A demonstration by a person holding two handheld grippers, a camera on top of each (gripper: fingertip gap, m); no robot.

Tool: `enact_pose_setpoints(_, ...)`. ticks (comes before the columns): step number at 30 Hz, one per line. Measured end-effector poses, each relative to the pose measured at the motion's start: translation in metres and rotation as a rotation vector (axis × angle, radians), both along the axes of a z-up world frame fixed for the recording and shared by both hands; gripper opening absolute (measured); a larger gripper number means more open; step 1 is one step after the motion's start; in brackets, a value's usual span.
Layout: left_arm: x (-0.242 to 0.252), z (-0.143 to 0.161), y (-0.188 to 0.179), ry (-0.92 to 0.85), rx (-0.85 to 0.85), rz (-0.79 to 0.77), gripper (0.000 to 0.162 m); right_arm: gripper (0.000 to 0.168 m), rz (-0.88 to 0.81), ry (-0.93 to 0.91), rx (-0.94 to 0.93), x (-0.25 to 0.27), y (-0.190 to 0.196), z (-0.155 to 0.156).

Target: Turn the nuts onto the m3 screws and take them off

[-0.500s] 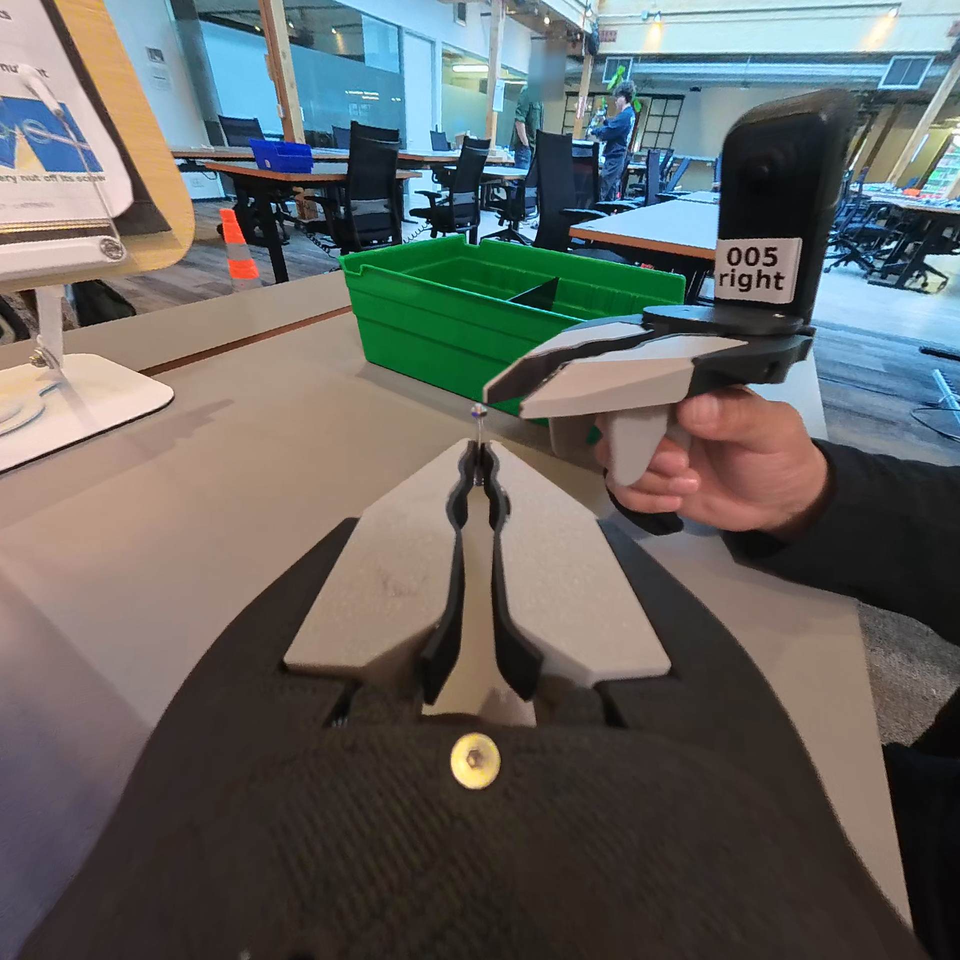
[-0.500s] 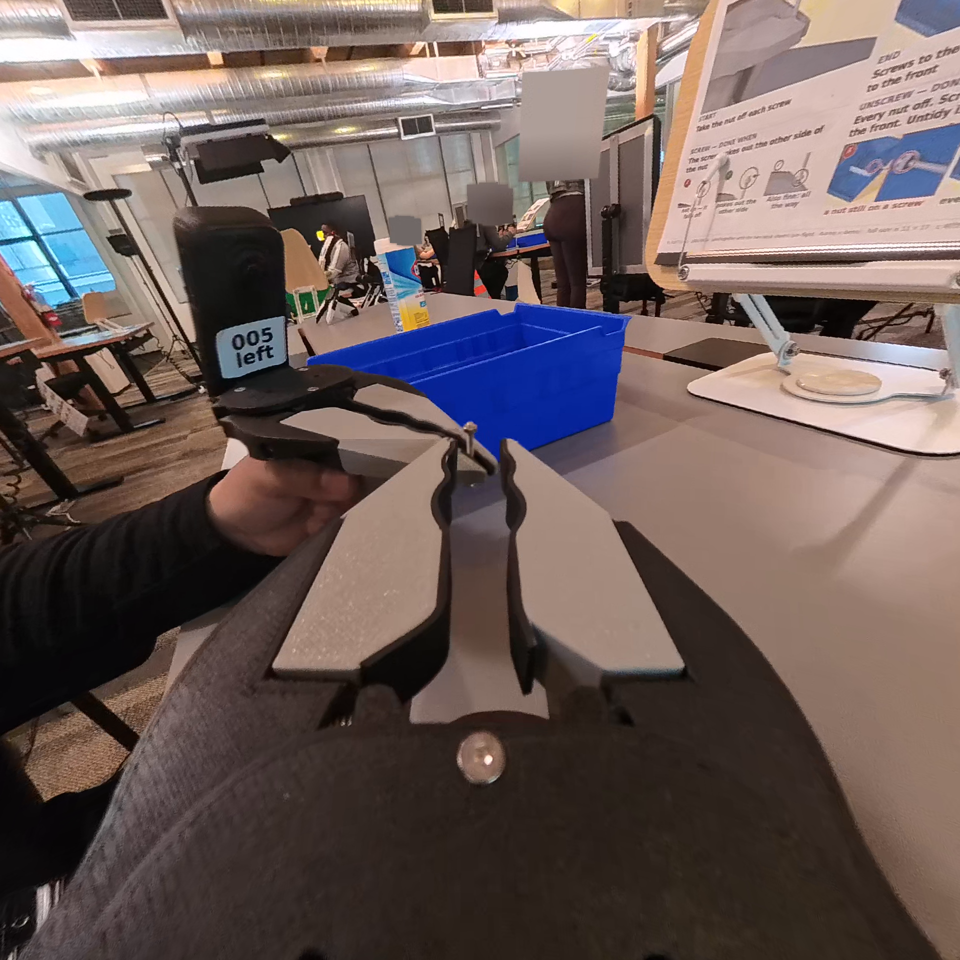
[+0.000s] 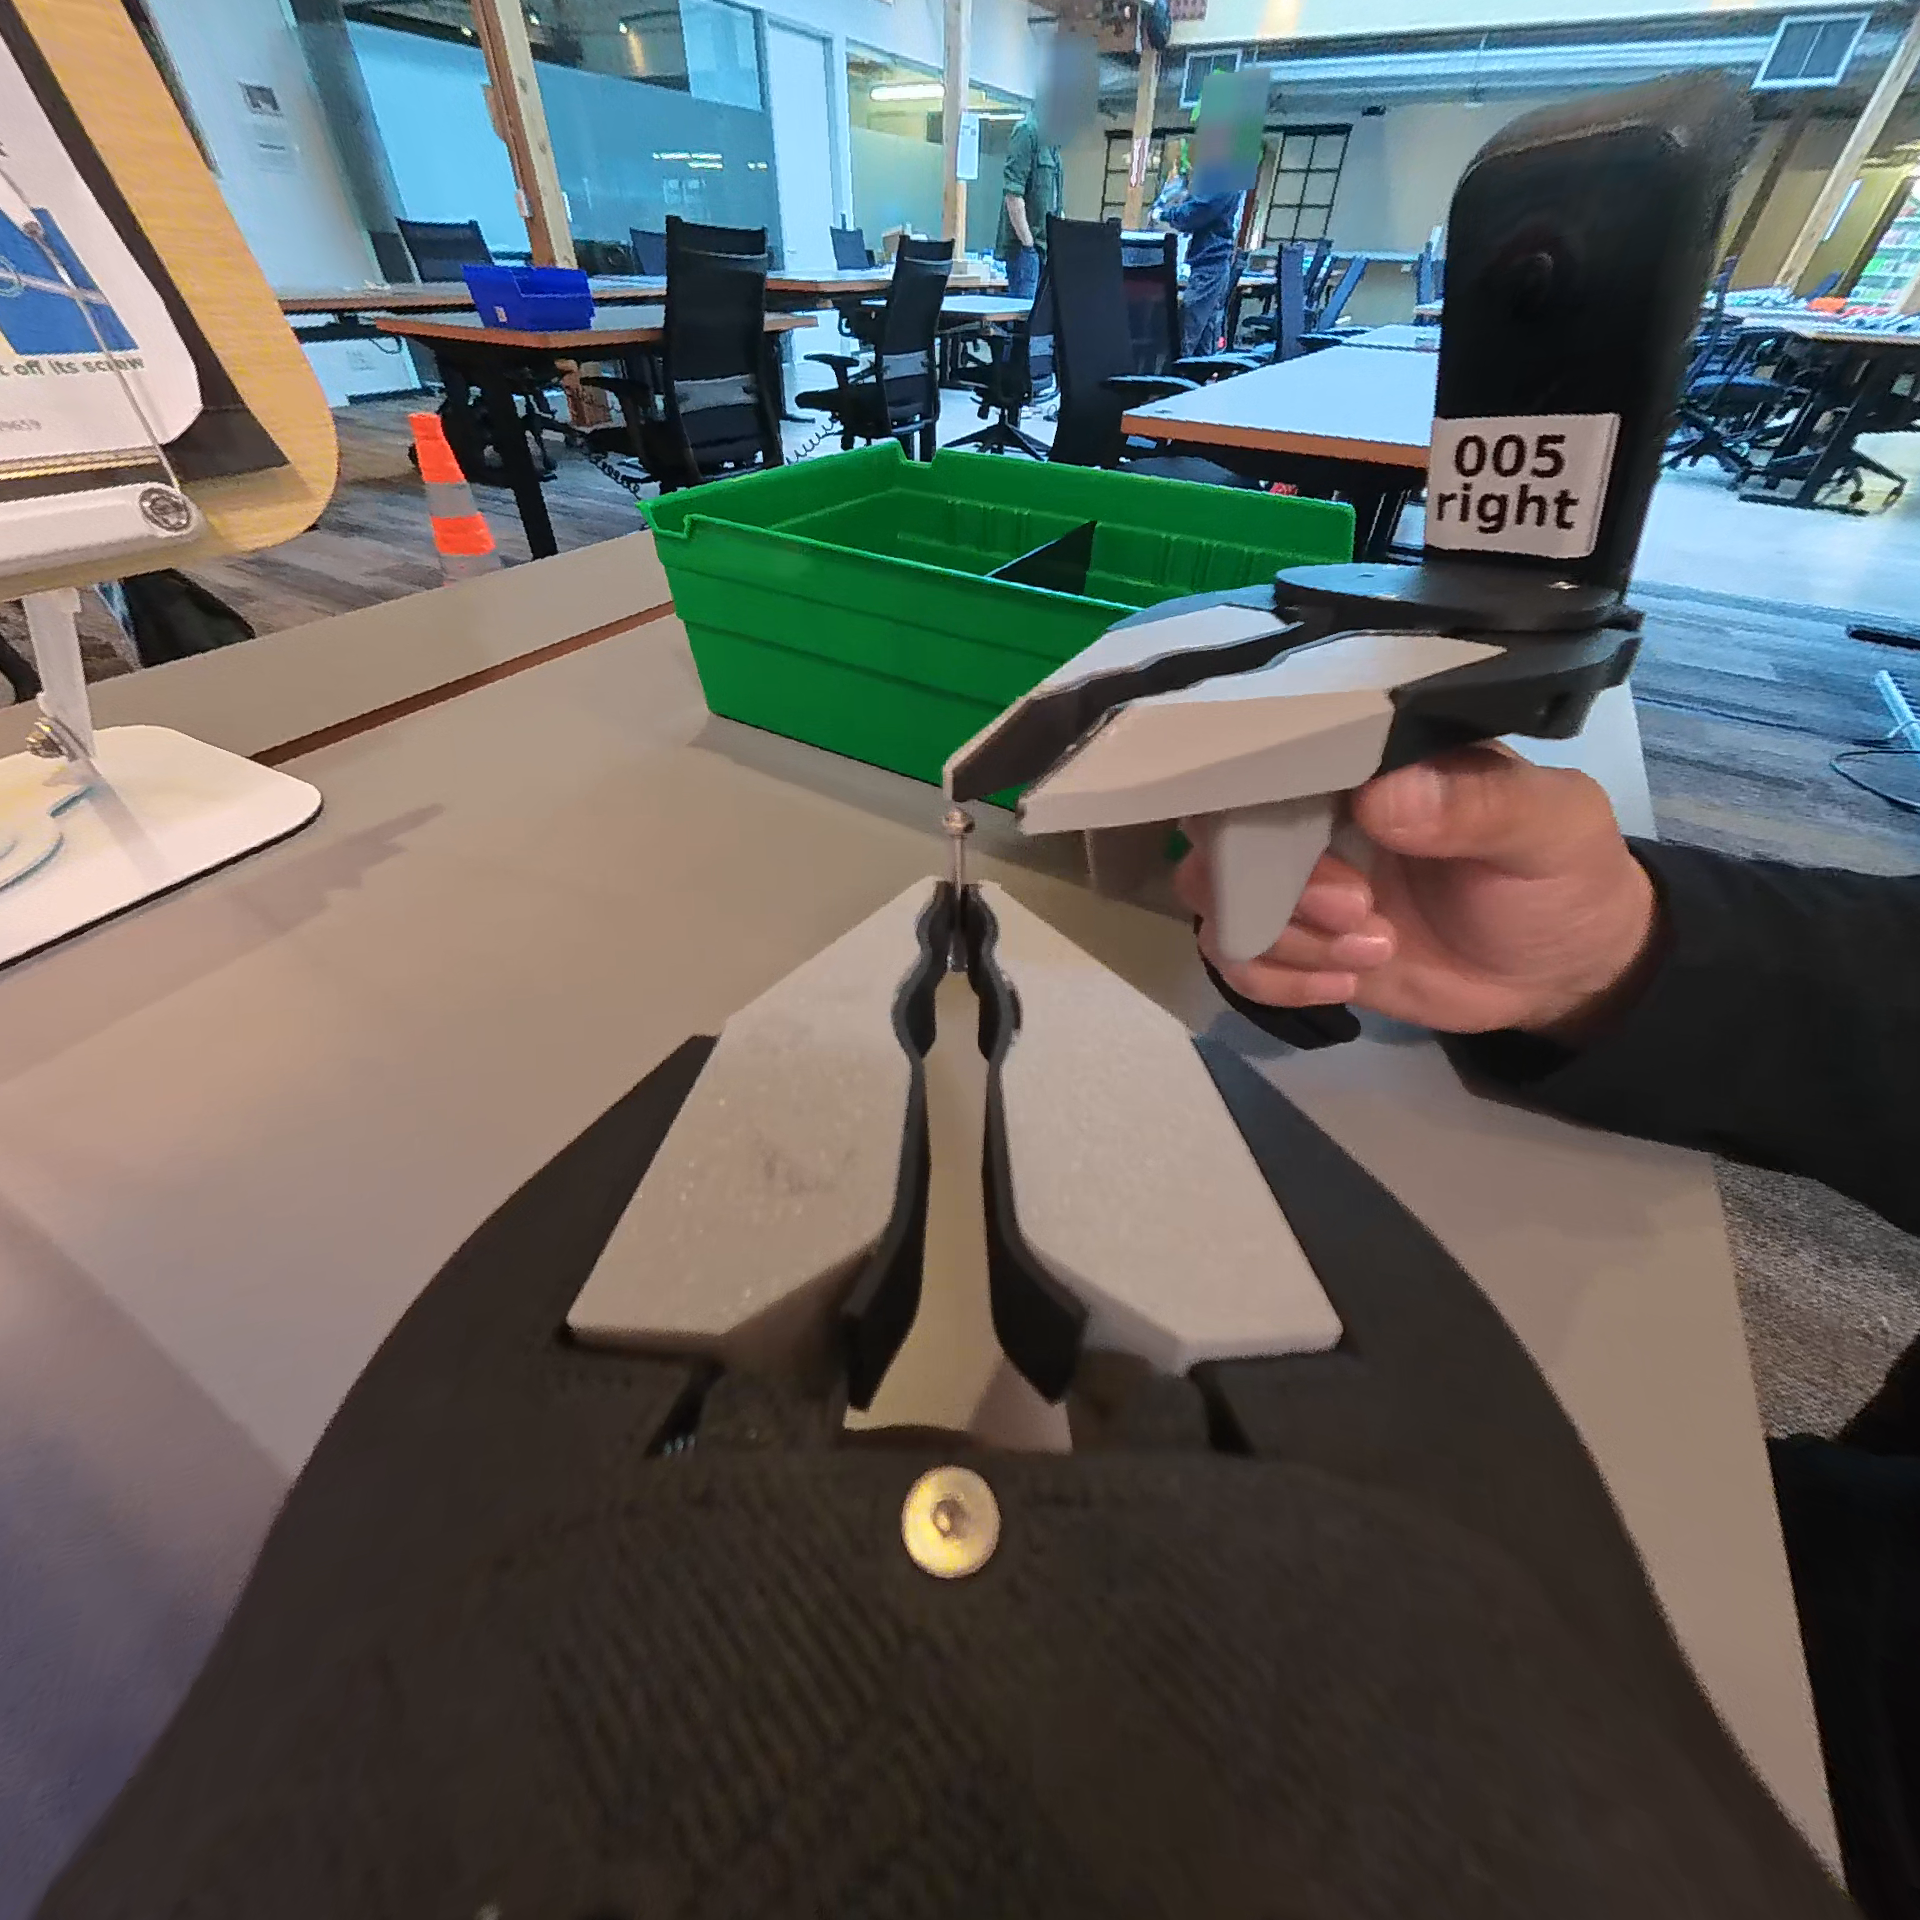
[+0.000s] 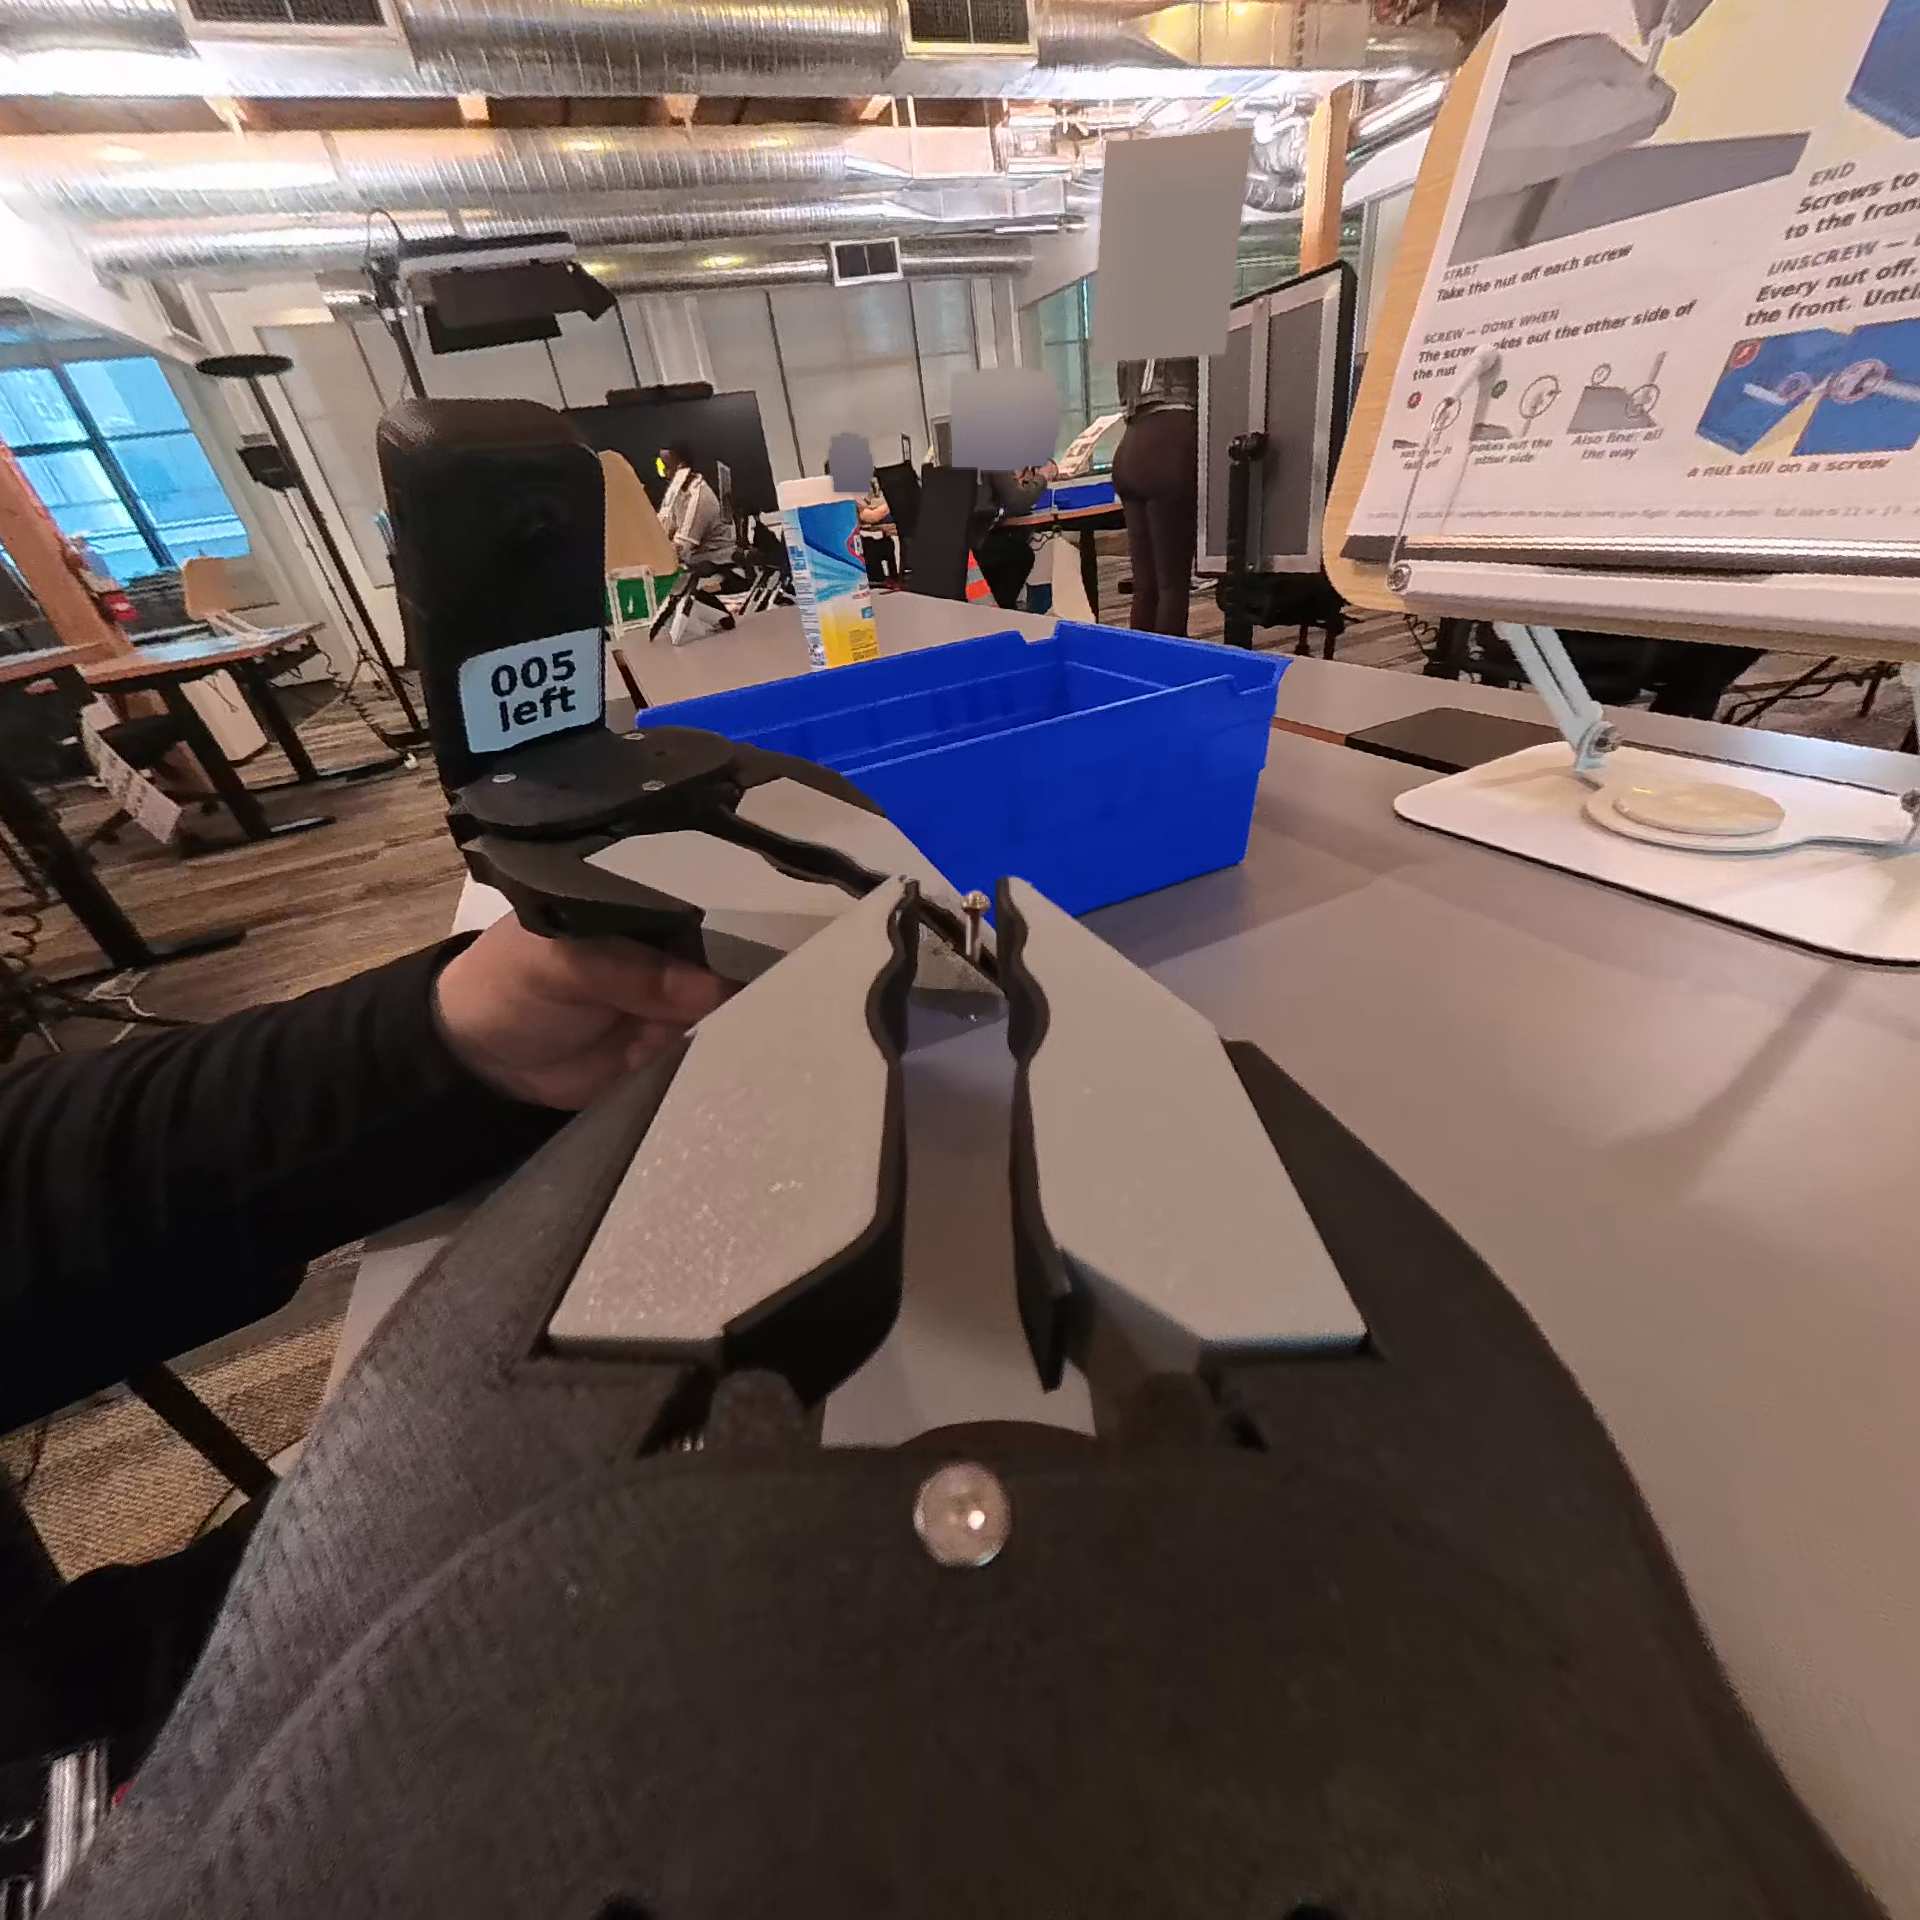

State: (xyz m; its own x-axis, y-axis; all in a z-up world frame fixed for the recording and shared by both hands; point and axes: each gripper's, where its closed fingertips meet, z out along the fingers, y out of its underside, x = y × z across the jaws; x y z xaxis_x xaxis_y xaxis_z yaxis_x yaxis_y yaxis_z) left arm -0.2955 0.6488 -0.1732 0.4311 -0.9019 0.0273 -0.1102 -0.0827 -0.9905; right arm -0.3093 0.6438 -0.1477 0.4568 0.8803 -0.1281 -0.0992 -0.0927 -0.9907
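Screw (image 3: 957,883) single, clamped upright by left gripper (image 3: 957,914).

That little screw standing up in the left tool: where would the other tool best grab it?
Probably at its free top end: the screw stands upright, its lower shank clamped in the left tool. The right tool, open, should come level from the side, fingers either side of the head.

A green bin (image 3: 883,613), a blue bin (image 4: 1049,769), a grey table (image 3: 416,935), and grey-and-black claws.
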Motion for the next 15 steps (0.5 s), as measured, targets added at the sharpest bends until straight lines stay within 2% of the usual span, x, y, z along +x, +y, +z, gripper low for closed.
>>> enact_pose_setpoints(15, 0.008, -0.001, -0.009, 0.027, 0.029, -0.045, 0.000, 0.018, 0.039, -0.021, -0.017, -0.013, -0.004, -0.006)
